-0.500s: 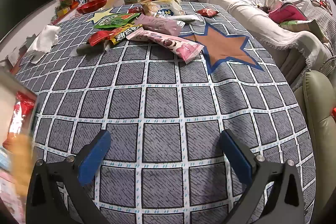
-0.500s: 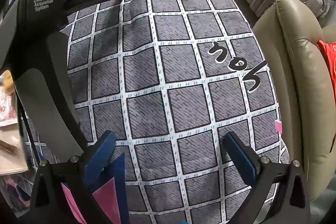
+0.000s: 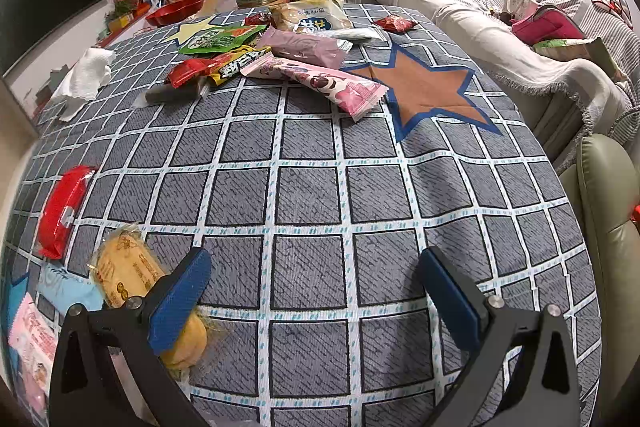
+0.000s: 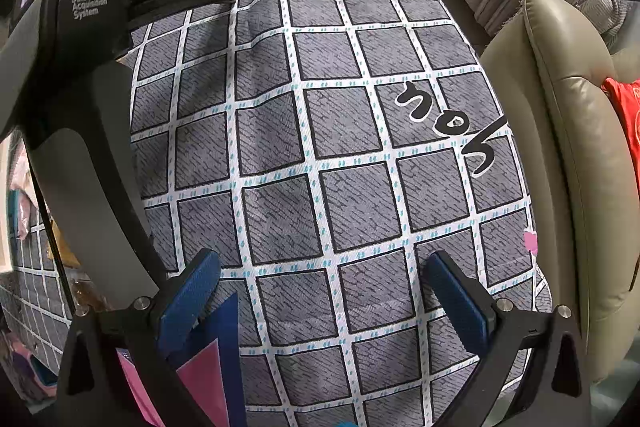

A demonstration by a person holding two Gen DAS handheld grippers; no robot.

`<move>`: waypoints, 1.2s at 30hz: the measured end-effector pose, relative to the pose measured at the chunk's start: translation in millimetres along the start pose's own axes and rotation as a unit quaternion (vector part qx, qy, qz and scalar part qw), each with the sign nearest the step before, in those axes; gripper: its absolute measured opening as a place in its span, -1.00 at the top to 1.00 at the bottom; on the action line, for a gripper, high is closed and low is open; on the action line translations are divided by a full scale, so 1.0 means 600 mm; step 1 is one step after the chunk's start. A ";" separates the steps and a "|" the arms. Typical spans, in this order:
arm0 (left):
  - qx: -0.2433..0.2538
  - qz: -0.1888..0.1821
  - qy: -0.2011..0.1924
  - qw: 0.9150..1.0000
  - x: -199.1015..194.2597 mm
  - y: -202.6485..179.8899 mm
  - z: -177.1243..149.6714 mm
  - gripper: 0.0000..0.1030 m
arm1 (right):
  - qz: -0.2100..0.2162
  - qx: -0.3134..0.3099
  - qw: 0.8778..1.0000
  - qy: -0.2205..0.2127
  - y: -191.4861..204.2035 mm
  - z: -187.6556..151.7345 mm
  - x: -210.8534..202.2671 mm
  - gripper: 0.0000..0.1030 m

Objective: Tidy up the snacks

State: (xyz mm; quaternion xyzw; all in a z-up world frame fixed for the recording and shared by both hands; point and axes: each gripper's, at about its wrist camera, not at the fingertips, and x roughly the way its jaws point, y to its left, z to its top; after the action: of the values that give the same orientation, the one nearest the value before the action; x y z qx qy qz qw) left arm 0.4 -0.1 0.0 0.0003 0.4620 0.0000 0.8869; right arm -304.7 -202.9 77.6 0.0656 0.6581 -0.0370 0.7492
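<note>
1. The left gripper (image 3: 314, 301) hangs low over the near part of the table (image 3: 312, 195), which is covered in a grey checked cloth. Its blue-padded jaws are spread wide with only bare cloth between them.
2. Beside its left finger, toward the table's near left corner, lies a yellow cake packet (image 3: 128, 279); the finger overlaps it in the picture, and whether they touch I cannot tell.
3. Further along the left edge a red packet (image 3: 62, 211) lies flat, apart from the yellow one. At the very corner sit a light-blue packet (image 3: 66, 289) and a pink one (image 3: 30, 343), partly cut off by the fisheye rim.
4. The main heap of snacks lies toward the far edge: a long pink wrapper (image 3: 324, 85) pointing at an orange star (image 3: 430, 95) printed on the cloth, a mauve pouch (image 3: 306, 47) behind it, a red-and-yellow bar (image 3: 218, 65), a green bag (image 3: 220, 39), and a pale biscuit bag (image 3: 308, 17).
5. A small red packet (image 3: 396, 23) rests alone near the far right corner; a crumpled white tissue (image 3: 86, 79) sits by the left edge.
6. The right gripper (image 4: 320, 301) is also spread wide and holds nothing, above cloth near the right edge, beside a beige leather seat (image 4: 560, 147).
7. The left device's dark body (image 4: 80, 67) fills the left of the right wrist view.
</note>
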 end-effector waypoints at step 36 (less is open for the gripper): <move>0.000 0.000 0.000 1.000 0.000 0.000 0.000 -1.00 | 0.004 -0.026 1.000 -0.004 0.003 0.003 0.008 -1.00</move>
State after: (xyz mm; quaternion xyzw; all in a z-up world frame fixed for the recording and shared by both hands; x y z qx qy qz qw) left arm 0.3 0.0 0.0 0.0003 0.4620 -0.0001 0.8869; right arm -302.1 -201.0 73.1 0.0484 0.6555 -0.0169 0.7535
